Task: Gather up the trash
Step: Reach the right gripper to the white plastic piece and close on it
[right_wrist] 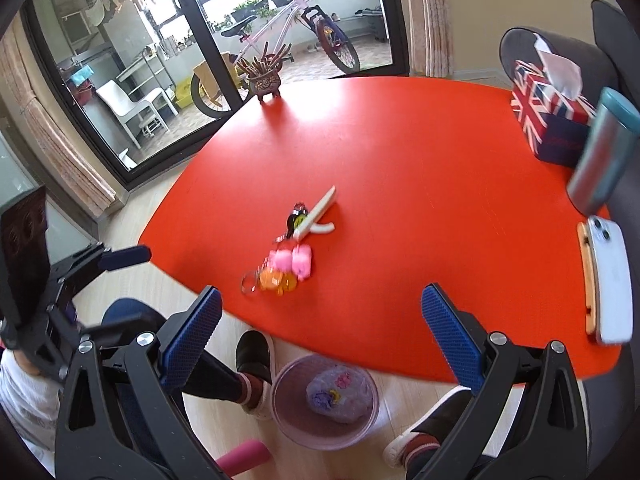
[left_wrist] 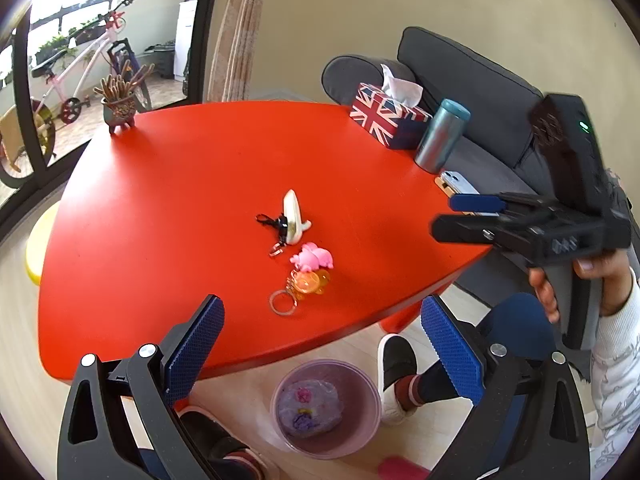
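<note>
A pinkish see-through trash bin (left_wrist: pixel 370 408) (right_wrist: pixel 286 420) stands on the floor under the near edge of the red table (left_wrist: pixel 180 184) (right_wrist: pixel 400 168). Inside it lies a crumpled clear wrapper (left_wrist: pixel 310 410) (right_wrist: pixel 338 396) with pink and purple print. My left gripper (left_wrist: pixel 324 348) is open and holds nothing, hovering over the table edge above the bin. My right gripper (right_wrist: pixel 324 340) is also open and holds nothing, above the same edge; in the left wrist view the right gripper (left_wrist: pixel 444 214) sits at the right, held by a hand (left_wrist: pixel 548 292).
Mid-table lie a white keychain (left_wrist: pixel 294 216) (right_wrist: pixel 316 212), a pink pig charm (left_wrist: pixel 314 258) (right_wrist: pixel 290 260) and an orange charm with ring (left_wrist: pixel 306 282) (right_wrist: pixel 276 280). A flag tissue box (left_wrist: pixel 384 118), metal tumbler (left_wrist: pixel 440 136), phone (right_wrist: pixel 610 280) and small plant pot (left_wrist: pixel 118 110) stand near the edges. A person's feet flank the bin.
</note>
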A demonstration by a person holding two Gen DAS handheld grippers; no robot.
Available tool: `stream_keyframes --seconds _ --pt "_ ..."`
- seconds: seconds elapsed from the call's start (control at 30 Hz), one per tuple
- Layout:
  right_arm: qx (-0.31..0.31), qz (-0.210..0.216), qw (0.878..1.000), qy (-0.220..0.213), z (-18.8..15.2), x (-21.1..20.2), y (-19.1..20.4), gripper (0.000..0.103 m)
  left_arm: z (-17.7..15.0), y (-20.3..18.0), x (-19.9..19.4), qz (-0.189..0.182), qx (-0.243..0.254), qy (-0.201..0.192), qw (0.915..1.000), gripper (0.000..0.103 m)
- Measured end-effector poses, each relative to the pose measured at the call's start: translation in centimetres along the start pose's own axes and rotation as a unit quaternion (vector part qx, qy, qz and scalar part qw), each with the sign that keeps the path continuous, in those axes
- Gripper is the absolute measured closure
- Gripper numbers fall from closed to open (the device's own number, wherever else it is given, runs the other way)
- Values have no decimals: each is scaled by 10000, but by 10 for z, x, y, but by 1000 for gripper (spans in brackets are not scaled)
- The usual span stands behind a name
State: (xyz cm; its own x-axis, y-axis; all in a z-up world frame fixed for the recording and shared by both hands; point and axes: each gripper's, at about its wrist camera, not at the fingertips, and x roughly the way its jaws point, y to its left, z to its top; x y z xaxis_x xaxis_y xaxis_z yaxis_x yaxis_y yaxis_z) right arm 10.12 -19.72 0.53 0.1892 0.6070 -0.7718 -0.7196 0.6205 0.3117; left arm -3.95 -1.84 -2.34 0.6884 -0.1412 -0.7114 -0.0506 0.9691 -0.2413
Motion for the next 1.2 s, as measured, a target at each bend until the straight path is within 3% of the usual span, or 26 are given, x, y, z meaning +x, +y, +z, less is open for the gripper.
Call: stream_keyframes --seconds 0.4,0.83,1.2 --pt "650 -148 9939 882 64 80 -14 5 1 14 3 0 -148 -28 9999 8" --pt "1633 71 9740 1566 87 144 -29 5 -6 27 1 -10 -288 -61 9996 8" --pt "1739 228 9656 1921 87 167 -21 52 -9 33 0 -57 -374 -103 9992 8"
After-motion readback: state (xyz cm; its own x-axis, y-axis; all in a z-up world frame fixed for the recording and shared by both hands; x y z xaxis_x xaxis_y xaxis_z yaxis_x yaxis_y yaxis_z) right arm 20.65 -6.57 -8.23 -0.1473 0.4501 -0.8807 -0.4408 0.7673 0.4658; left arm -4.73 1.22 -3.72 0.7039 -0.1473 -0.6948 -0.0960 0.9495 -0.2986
